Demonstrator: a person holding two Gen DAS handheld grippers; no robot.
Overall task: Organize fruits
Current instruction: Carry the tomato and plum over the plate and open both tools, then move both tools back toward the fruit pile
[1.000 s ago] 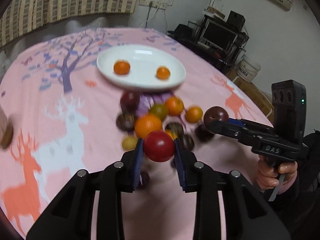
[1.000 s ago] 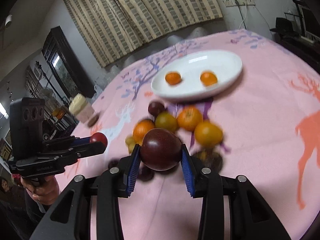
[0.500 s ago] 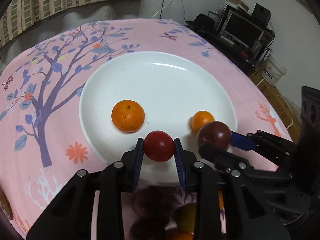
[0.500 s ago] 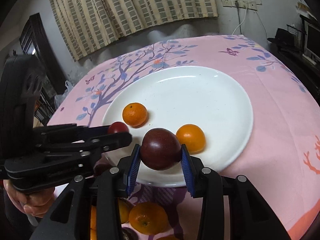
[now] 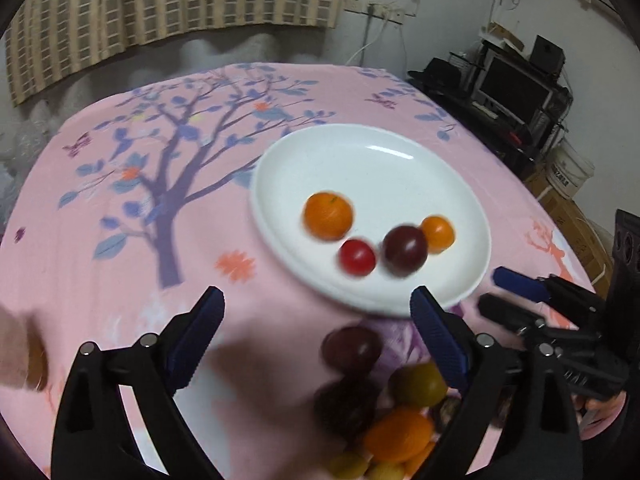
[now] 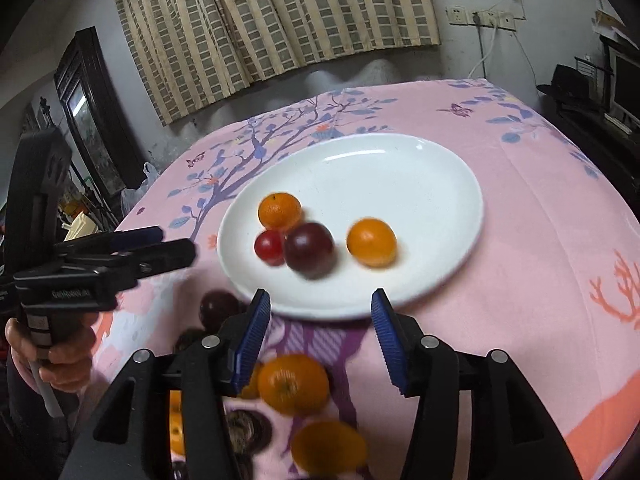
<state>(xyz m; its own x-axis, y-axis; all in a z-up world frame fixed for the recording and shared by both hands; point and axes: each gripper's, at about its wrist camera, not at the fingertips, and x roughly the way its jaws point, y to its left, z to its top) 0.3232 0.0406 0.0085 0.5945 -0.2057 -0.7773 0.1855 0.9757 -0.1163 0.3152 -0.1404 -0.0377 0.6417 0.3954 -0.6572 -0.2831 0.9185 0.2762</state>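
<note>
Fruit is going onto the white plate (image 6: 420, 184), so that's your landmark. Four pieces sit on its near half: a mandarin (image 6: 279, 211), a small red fruit (image 6: 269, 246) touching a dark plum (image 6: 309, 250), and a second orange (image 6: 371, 242) a bit apart twd the right rim. They're bunched at the near edge, prob. because that's the shortest reach from the pile.

Your left gripper (image 5: 316, 312) is spread wide, nothing between the blue pads, hovering just short of the plate's near rim. Your right gripper (image 6: 320, 312) is likewise released and empty, tips just at the near rim. Both tools point fwd at the plate, held level-ish, w/ your left hand (image 6: 48, 360) wrapped round its trigger grip.

Remaining pile (image 5: 384, 408) lies on the pink tablecloth (image 5: 120, 240) just below the plate's near rim, under both grippers: plums, a greenish one, oranges, small yellow ones. Blur there is heavy, so an exact count isn't possible.

My read: most of the sorting is left; the next grabs are right beneath you.
</note>
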